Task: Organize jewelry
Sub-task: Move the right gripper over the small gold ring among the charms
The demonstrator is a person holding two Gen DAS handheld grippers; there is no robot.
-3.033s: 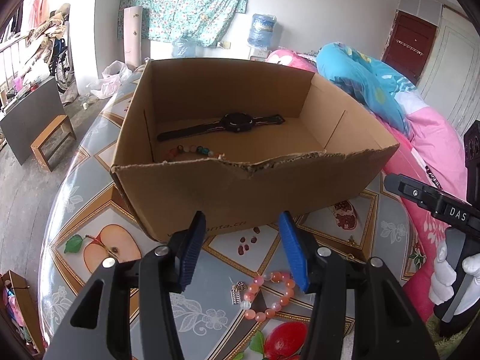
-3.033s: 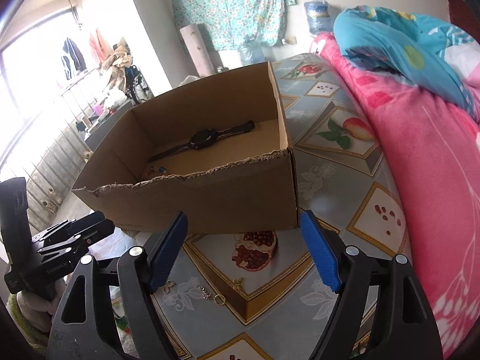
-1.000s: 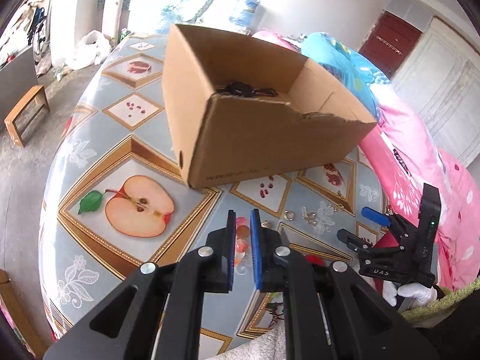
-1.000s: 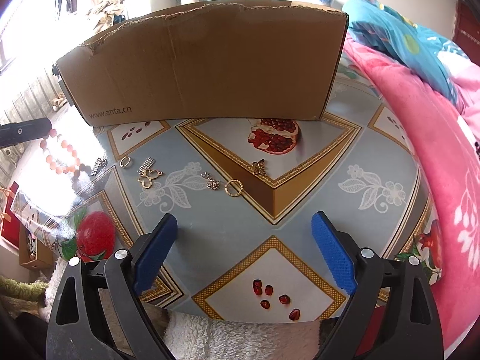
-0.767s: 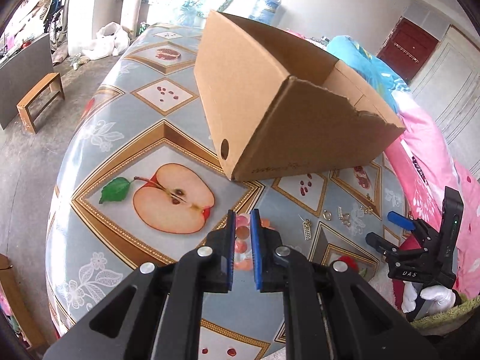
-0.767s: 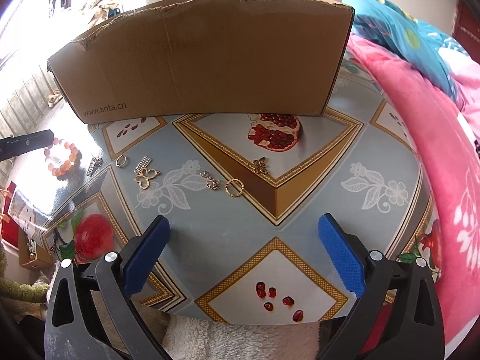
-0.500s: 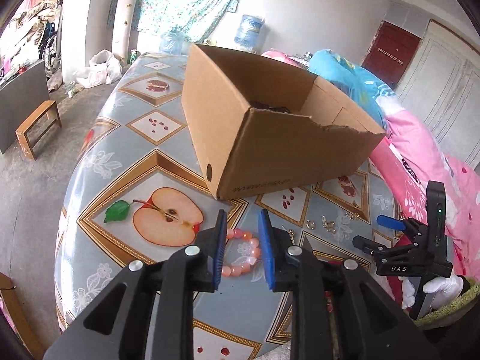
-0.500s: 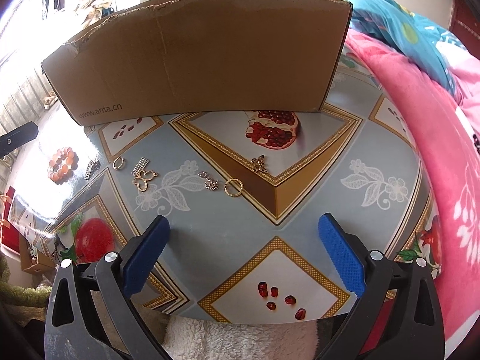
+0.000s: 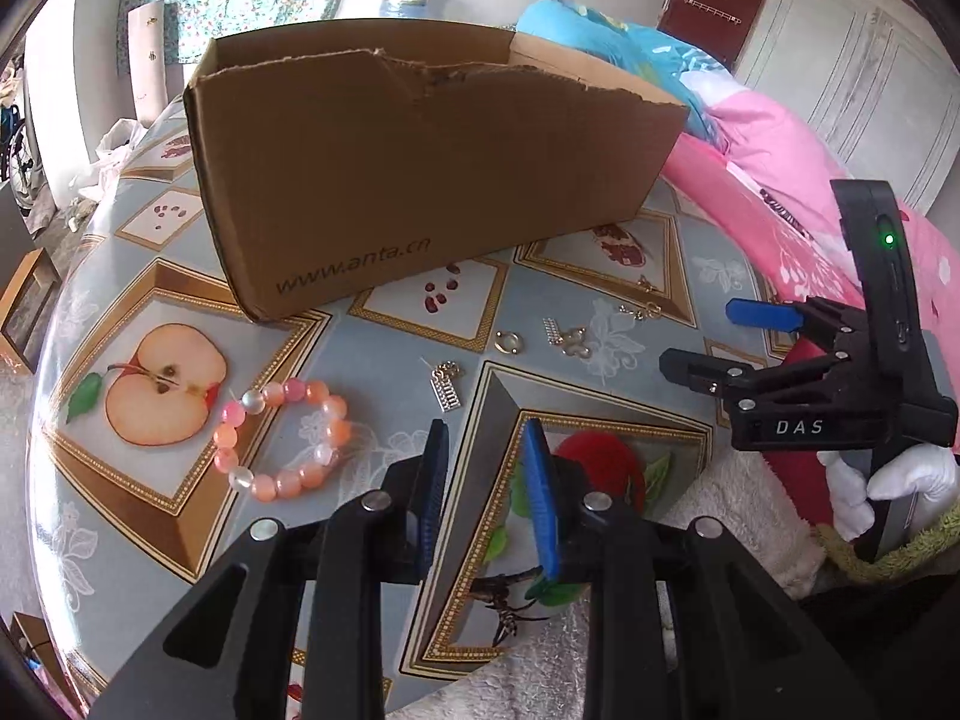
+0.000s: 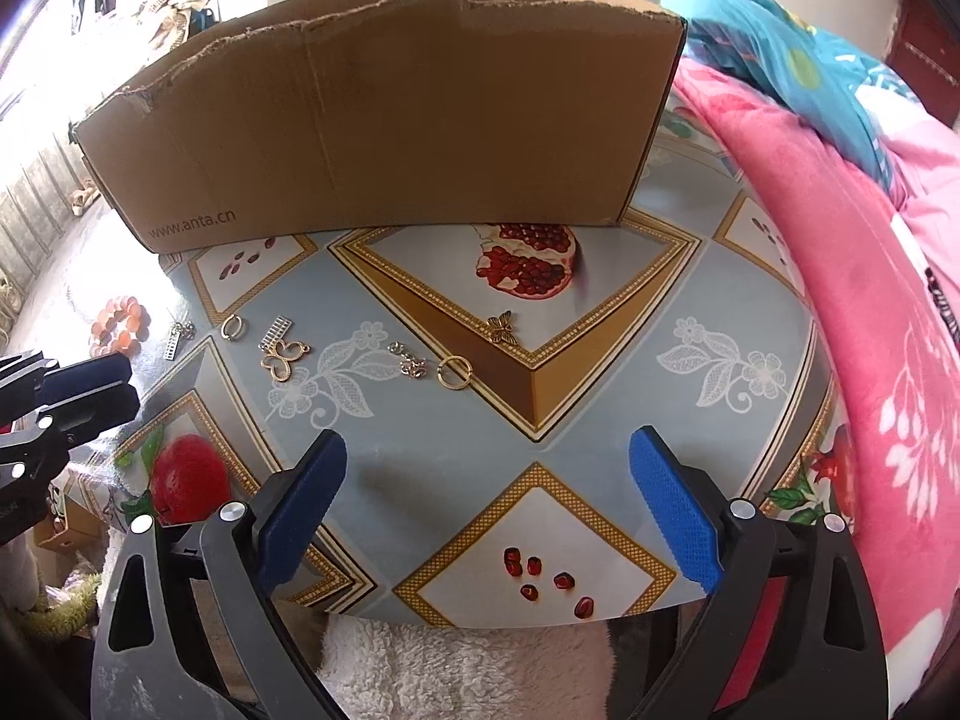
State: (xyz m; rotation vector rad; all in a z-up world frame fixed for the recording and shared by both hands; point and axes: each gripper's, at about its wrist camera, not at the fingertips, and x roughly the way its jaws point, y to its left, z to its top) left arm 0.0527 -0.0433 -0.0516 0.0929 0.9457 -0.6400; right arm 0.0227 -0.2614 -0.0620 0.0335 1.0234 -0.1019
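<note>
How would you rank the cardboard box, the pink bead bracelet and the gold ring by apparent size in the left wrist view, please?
1. cardboard box
2. pink bead bracelet
3. gold ring

Count: 1 cardboard box (image 10: 390,114), 1 pink bead bracelet (image 9: 282,439), 2 gold rings (image 10: 454,373), 1 butterfly charm (image 10: 503,327), 2 bar pendants (image 9: 447,389), 2 grippers (image 10: 486,498).

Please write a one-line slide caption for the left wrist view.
Open left gripper above the table, beside a pink bead bracelet lying before the cardboard box.
</note>
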